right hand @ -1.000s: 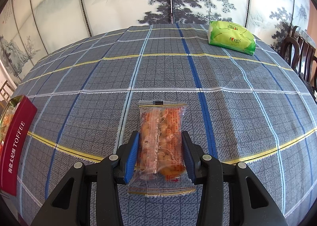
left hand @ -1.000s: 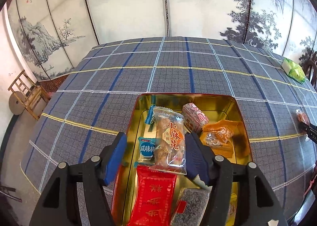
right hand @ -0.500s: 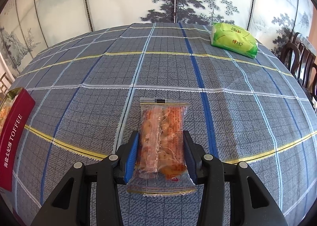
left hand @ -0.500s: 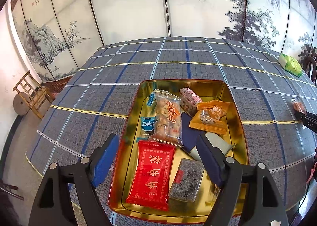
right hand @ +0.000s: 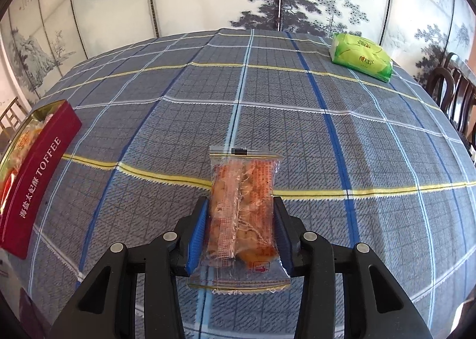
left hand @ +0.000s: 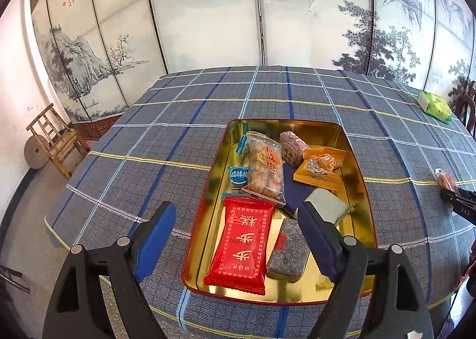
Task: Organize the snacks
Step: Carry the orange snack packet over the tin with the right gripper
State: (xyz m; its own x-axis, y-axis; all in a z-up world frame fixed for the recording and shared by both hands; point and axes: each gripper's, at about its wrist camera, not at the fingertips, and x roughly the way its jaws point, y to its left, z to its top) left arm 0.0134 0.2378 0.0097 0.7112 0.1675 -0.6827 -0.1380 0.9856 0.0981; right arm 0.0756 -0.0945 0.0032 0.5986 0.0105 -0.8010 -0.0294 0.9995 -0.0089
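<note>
A gold-lined red toffee tin (left hand: 357, 160) sits on the plaid table and holds several snacks: a clear twist-snack packet (left hand: 264, 171), a red packet (left hand: 242, 245), a grey bar (left hand: 287, 251), an orange packet (left hand: 322, 168). My left gripper (left hand: 238, 242) is open and empty, above the tin's near end. My right gripper (right hand: 239, 233) is shut on a clear packet of orange snacks (right hand: 242, 205), held just above the cloth. The tin's red side (right hand: 35, 181) shows at the left of the right wrist view. The right gripper with its packet (left hand: 446, 183) shows at the right edge of the left wrist view.
A green tissue pack (right hand: 361, 56) lies at the far right of the table, also seen in the left wrist view (left hand: 434, 105). Dark chairs (right hand: 455, 92) stand at the right edge. A wooden chair (left hand: 56, 139) stands on the floor to the left. A painted screen backs the table.
My left gripper opened, let go of the clear twist-snack packet in the tin, then pulled back and up. My right gripper lifted its orange snack packet and moved toward the tin.
</note>
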